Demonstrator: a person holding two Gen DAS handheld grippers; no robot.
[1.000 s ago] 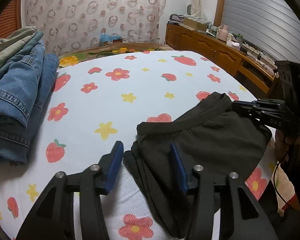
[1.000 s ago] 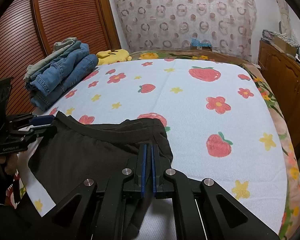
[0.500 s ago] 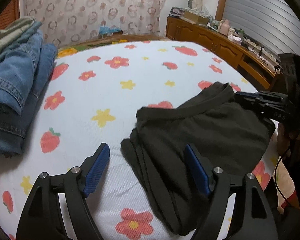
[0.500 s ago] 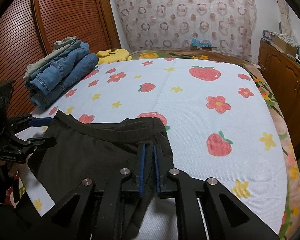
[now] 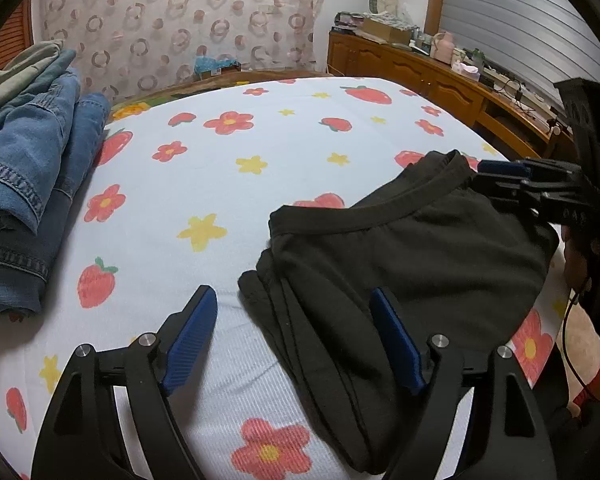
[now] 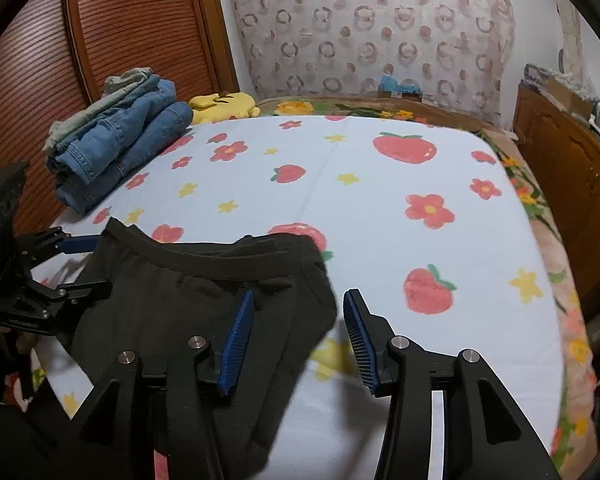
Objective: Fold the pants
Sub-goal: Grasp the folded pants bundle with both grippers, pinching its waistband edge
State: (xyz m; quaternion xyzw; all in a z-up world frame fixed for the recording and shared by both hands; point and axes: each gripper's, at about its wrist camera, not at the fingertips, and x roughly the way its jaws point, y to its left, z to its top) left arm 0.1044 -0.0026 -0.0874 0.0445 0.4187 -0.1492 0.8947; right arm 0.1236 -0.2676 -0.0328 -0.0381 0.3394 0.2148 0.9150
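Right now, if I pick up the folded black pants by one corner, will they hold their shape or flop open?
The black pants would likely flop: soft knit, several loose layers showing at the folded edge. They look light, so a corner lift would probably undo the fold. On the sheet they would likely bunch rather than slide. Both grippers' jaws stand open, gripping nothing.

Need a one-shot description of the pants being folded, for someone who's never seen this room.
Start at the bed with the strawberry-and-flower sheet. At its near edge, between the two open claws, lies the folded black pants, its banded waistband facing the headboard. The only other clothes are the denim stack at the far left by the wooden wardrobe, blue rather than black.
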